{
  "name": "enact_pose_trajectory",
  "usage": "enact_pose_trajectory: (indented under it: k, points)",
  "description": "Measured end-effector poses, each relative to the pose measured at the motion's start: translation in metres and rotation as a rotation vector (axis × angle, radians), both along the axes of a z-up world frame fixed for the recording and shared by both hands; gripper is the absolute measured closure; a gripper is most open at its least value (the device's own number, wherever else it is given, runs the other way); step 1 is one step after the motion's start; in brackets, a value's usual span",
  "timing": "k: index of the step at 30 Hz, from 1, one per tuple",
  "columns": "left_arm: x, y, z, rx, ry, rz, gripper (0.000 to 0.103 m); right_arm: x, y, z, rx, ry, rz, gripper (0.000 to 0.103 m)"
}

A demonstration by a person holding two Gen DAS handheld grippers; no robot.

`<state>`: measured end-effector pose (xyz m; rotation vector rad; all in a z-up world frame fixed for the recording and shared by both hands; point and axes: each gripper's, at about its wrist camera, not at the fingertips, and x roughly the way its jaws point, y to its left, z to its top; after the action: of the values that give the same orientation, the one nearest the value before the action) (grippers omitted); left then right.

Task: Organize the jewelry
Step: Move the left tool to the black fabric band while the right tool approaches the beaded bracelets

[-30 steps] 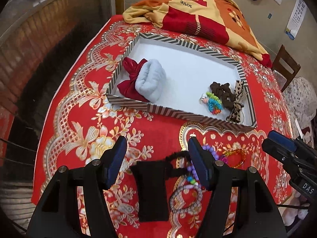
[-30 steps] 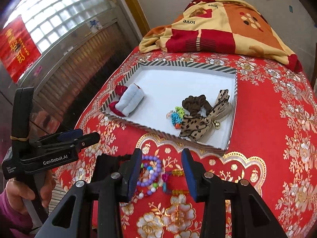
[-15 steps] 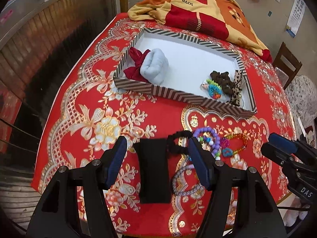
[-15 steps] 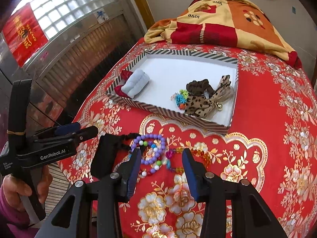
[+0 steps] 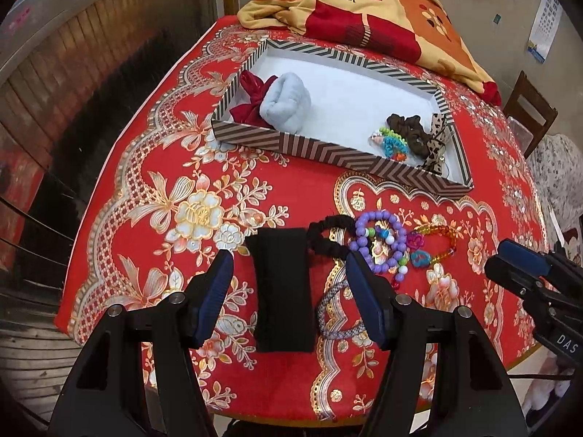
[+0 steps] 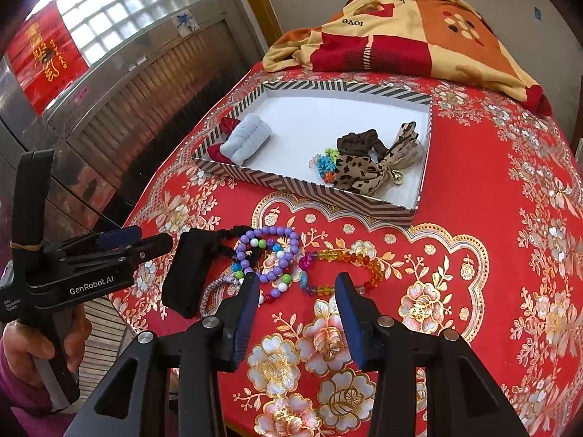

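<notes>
Left wrist view: red floral tablecloth (image 5: 204, 215) fills the scene, patterned blanket (image 5: 368, 11) heaped at its far edge.
Tray: striped-walled box (image 5: 328, 153) sits toward the far side; a pale blue roll (image 5: 286, 103) over a red cloth in its left corner, brown scrunchie (image 5: 408, 127) and leopard bow (image 6: 368, 171) in its near right corner.
Loose pile: near edge of the table, in front of the tray. Black pouch (image 5: 282, 287) on the left, a black elastic band (image 5: 328, 236) touching it, purple bead bracelet (image 5: 380, 240) next, amber bead strand (image 6: 349, 258) on the right.
Left gripper (image 5: 288, 291): jaws wide apart, nothing held, straddling the pouch from above!
Right gripper (image 6: 297, 302): spread open too, empty, poised just short of the beads.
Doing it well: I'd take one piece at a time; the strands overlap, so pinch a free loop at the pile's right end and lift slowly to avoid dragging neighbours.
Since a second ago: both claws have pulled back and up; the pile now shows ahead of the fingertips instead of between them.
</notes>
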<state>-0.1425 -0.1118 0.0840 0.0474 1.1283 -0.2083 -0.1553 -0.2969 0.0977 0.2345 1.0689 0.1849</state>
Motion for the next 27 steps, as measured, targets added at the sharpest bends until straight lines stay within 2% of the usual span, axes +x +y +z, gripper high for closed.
enact_pose_trajectory:
  k: [22, 27]
  points:
    - [-0.001, 0.015, -0.010, 0.005, 0.039, 0.018, 0.039, 0.006, 0.005, -0.014, -0.006, 0.041, 0.032, 0.062]
    - [-0.006, 0.037, -0.013, -0.051, 0.083, 0.028, 0.039, 0.007, 0.004, -0.019, -0.004, 0.052, 0.032, 0.062]
